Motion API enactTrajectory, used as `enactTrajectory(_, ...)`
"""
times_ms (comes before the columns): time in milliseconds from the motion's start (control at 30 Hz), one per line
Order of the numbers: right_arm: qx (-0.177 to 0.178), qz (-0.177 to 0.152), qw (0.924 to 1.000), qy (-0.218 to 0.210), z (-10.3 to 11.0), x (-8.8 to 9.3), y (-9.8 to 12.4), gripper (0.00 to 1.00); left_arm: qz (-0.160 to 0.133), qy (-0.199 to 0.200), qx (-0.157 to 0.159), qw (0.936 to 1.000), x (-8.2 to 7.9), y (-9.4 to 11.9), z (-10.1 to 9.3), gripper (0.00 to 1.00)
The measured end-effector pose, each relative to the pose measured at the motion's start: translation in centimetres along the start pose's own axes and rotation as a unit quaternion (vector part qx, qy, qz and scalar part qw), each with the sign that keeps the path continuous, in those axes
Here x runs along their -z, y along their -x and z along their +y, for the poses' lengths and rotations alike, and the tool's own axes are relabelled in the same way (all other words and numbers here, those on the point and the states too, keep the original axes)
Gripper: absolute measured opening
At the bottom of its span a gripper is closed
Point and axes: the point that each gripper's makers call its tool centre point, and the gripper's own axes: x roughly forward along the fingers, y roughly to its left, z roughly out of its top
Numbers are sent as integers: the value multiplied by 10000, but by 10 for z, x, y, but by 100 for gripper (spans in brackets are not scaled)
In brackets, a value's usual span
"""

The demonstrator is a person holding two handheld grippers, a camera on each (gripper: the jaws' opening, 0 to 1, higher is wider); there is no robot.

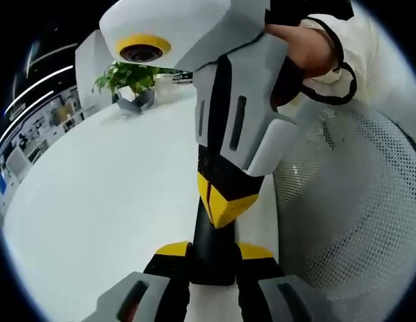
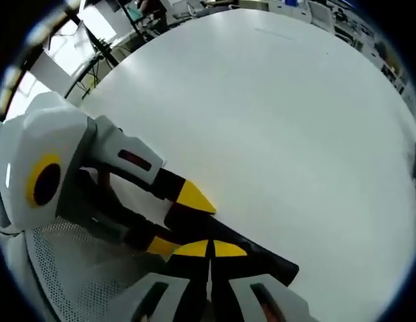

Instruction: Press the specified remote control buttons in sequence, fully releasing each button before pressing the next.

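White table point(image 1: 94, 201); both grippers' jaws hide most of remote point(image 1: 211, 258).

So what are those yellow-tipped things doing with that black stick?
A person works two hand-held tools over a white table. The left tool clamps a black remote control; the right tool, tips shut, touches its point to it, seemingly pressing a button. The buttons themselves are hidden.
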Motion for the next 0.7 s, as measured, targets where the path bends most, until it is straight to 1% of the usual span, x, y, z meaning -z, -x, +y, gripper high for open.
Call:
enactTrajectory(67,2,-29,10000,-8,0,1,1,0,-1,4,-5,10000,0,0,0,25)
enactTrajectory(167,-35,-95,9999,-133,-1,1,2,0,3,7,-1,10000,0,0,0,25)
enactTrajectory(333,-205,-173,9985,-488,-3,0,0,0,13,14,-12,10000,0,0,0,25)
enactTrajectory(567,-113,-222,9986,-456,-5,-3,-4,0,14,-21,-21,10000,0,0,0,25)
enactTrajectory(700,-185,-350,9976,-566,-5,-2,-4,0,17,30,-75,10000,0,0,0,25)
